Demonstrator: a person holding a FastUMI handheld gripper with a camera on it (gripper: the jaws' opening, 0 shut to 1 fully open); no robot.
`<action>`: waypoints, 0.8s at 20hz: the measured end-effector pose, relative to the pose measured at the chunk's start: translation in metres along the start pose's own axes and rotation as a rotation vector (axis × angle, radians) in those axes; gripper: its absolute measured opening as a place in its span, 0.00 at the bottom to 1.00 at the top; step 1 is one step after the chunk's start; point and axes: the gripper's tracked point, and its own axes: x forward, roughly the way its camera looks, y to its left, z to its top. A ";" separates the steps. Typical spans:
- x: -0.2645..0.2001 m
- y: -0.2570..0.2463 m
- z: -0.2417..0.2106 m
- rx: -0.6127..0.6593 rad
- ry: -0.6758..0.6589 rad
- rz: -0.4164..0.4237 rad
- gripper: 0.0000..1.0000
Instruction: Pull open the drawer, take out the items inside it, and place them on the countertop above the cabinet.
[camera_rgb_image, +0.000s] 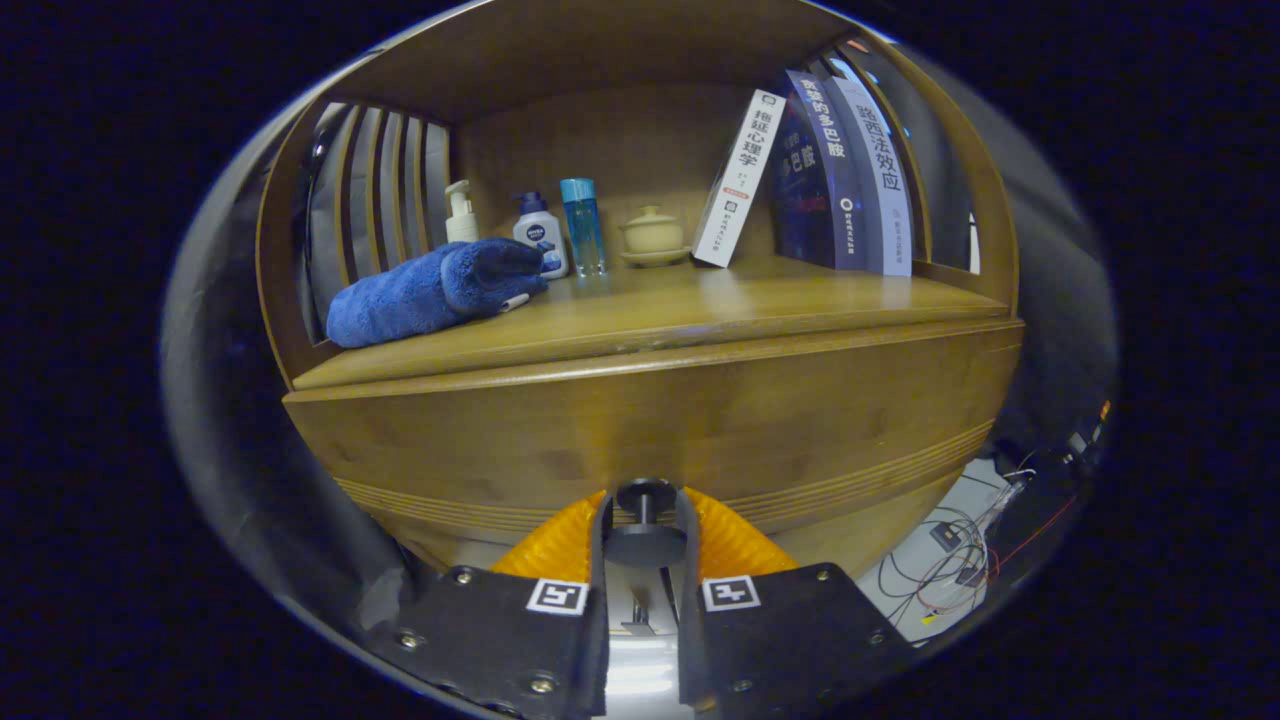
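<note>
Both fingers (597, 520) of the gripper (644, 525) are closed around the dark round knob (644, 520) on the drawer (640, 430) front, one on each side of its stem. That drawer sits flush in the wooden cabinet (300, 330), so its contents are hidden. On the countertop (700, 305) above lie a folded blue towel (430, 290), and behind it a pump bottle (461, 212), a lotion bottle (541, 235), a blue tube (582, 225), a lidded cup (654, 235) and leaning books (820, 170). Loose cables (960, 560) lie on the floor beside the cabinet.
</note>
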 end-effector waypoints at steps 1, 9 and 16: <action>-0.004 0.001 -0.001 -0.001 0.001 0.000 0.27; -0.053 -0.003 -0.020 0.005 0.005 -0.039 0.27; -0.107 -0.007 -0.042 -0.014 0.011 -0.084 0.27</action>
